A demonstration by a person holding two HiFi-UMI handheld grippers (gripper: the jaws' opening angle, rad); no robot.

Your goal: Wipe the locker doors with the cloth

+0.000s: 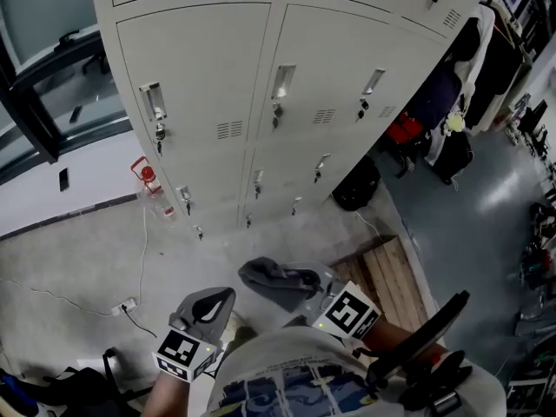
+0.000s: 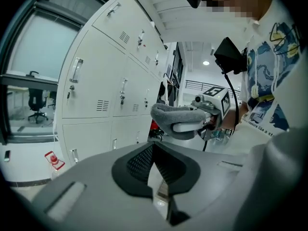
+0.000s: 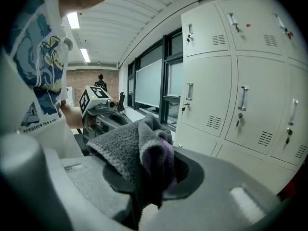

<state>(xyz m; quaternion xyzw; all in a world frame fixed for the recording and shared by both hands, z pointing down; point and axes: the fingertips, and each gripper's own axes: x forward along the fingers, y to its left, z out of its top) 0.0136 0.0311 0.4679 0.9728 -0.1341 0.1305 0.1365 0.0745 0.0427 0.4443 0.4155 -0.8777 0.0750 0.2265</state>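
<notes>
Beige lockers (image 1: 261, 102) ahead, concrete floor. I see the right gripper (image 3: 155, 179) clamped on the cloth (image 3: 126, 150): grey, fuzzy, bunched, one purple-tinged fold, clear of the doors. Left gripper (image 2: 153, 170) jaws together, empty.

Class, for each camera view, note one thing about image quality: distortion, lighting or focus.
Head view: even light, locker doors lean and converge from the steep angle. Left gripper view: fisheye, black corners, straight locker edges bow. Right gripper view: the cloth near the lens looks partly soft; ceiling lights flare bright.
</notes>
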